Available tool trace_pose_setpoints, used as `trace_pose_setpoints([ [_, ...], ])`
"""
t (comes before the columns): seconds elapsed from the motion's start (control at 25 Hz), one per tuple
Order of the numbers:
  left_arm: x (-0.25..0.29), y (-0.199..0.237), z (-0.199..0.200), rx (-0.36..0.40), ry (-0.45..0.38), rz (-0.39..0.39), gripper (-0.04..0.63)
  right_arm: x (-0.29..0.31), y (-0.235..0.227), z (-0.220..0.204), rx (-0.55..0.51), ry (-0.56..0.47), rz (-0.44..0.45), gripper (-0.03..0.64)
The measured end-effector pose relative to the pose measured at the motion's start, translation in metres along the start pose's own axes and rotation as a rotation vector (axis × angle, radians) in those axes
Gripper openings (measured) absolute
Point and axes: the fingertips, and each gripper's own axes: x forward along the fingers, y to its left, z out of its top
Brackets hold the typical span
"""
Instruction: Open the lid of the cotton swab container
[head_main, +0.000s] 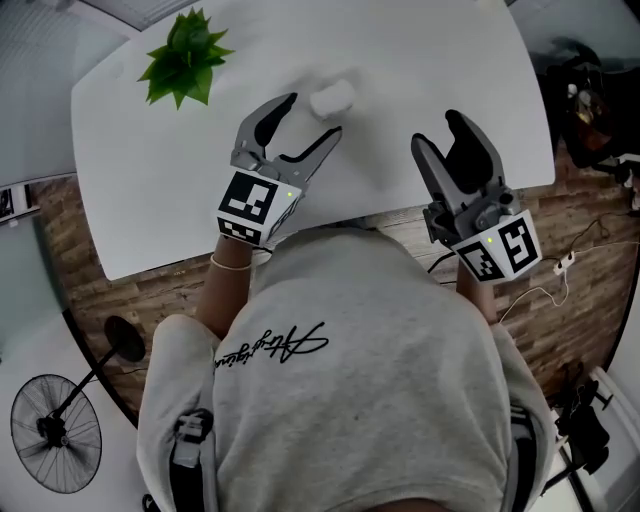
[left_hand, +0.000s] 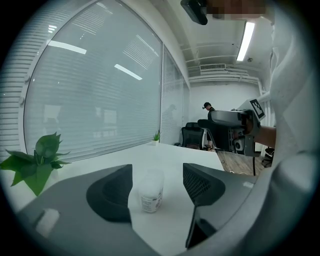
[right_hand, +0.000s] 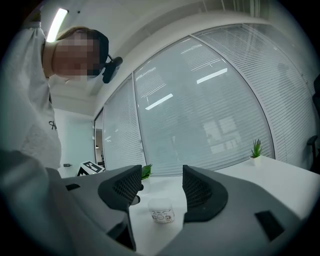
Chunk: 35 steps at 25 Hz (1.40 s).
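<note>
your left gripper (head_main: 311, 117) and right gripper (head_main: 437, 130) gape wide; the lidded, frosted white cotton swab container (head_main: 332, 97) stands just beyond left's tips, contents unseen.

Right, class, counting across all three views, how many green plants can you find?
2. One leafy plant stands at the table's far left corner. One small potted plant stands farther off, seen only in the gripper views. Others may be hidden.

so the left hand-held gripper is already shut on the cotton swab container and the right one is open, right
No: the left hand-held gripper is open too. Its jaws stand apart, and the cotton swab container shows ungripped between them, as the left gripper view shows. The right hand-held gripper is open.
</note>
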Motion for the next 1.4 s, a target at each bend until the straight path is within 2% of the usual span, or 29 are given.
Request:
trace_pose_setpoints([
  [0.2, 0.013, 0.005, -0.017, 0.013, 0.041, -0.008, 0.304, -0.003, -0.003, -0.003, -0.001, 0.007, -0.04, 0.238],
  [0.64, 0.032, 0.009, -0.056, -0.018, 0.124, -0.027, 0.304, -0.003, -0.002, -0.006, 0.001, 0.017, -0.074, 0.236],
  [1.0, 0.043, 0.009, -0.069, 0.01, 0.153, -0.048, 0.305, 0.005, 0.005, -0.011, 0.005, 0.03, -0.072, 0.232],
  [1.4, 0.058, 0.011, -0.077, 0.052, 0.174, -0.079, 0.308, 0.003, 0.006, -0.014, 0.001, 0.037, -0.132, 0.23],
])
